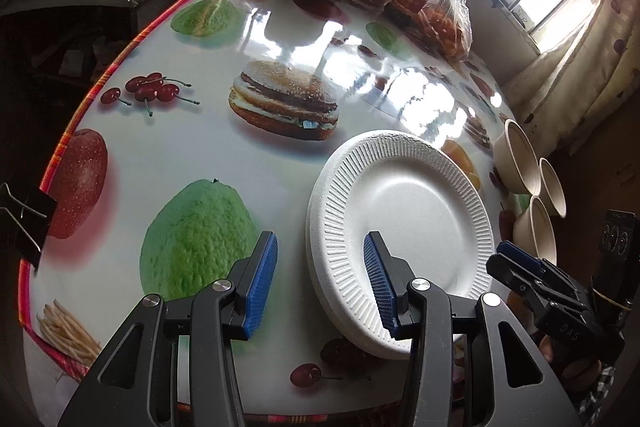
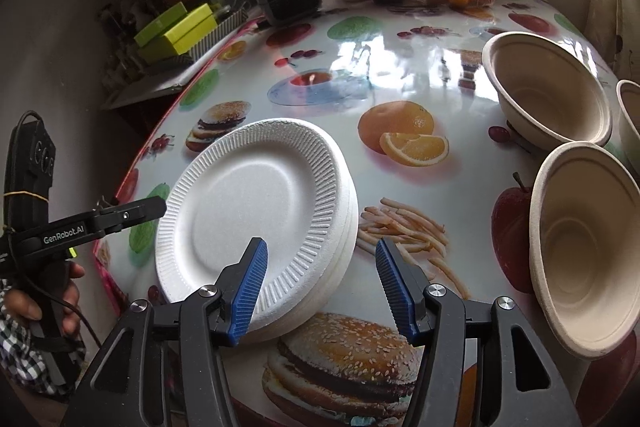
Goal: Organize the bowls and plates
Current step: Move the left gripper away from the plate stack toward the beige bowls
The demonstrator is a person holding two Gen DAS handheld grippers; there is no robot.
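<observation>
Left gripper [image 1: 320, 283]: jaws wide apart, holding nothing, positioned above the near left rim of the stack of white foam plates [image 1: 404, 223]. The stack rests on the food-print tablecloth [image 1: 256, 163] close to the near table edge. Right gripper [image 2: 320, 283]: jaws wide apart, empty, positioned over the stack's near right rim. Three beige pulp bowls [image 2: 548, 95] stand separately, grouped right of the plates, well apart from the stack.
</observation>
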